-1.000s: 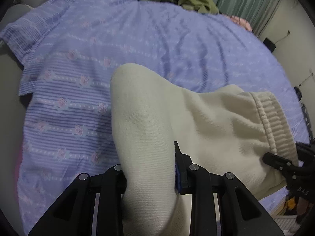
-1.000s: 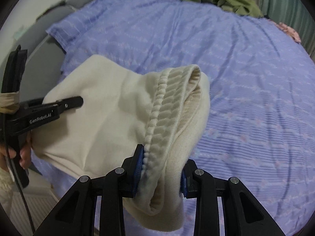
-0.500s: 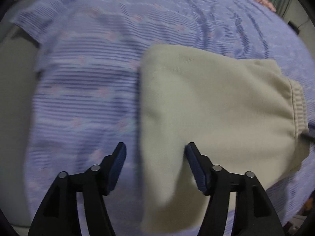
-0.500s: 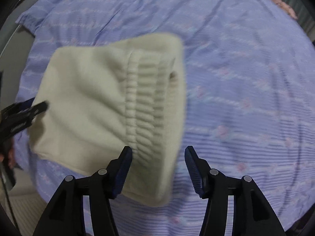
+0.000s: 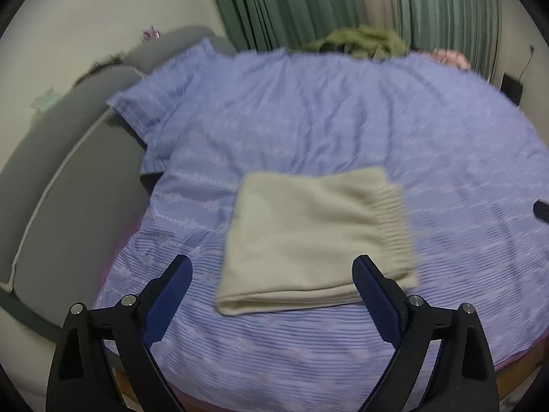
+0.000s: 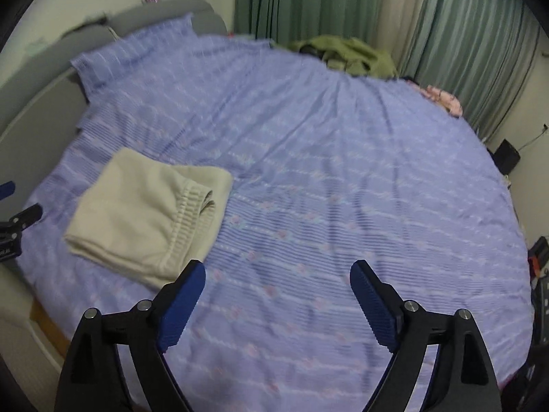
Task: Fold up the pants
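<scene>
The cream pants lie folded into a flat rectangle on the purple bedsheet, ribbed waistband on the right side. In the right wrist view the folded pants sit at the left, near the bed's front edge. My left gripper hangs above and in front of the pants, its jaws opening wide with nothing pressed between the pads. My right gripper is over bare sheet to the right of the pants, jaws also opening, nothing between them.
A grey padded headboard curves along the left. An olive green garment and a pink cloth lie at the far edge by green curtains. The other gripper's tip shows at the left edge.
Both grippers let go of the pants and opened wide. Both pulled up and back, so the folded pants now lie flat on the sheet, farther away.
</scene>
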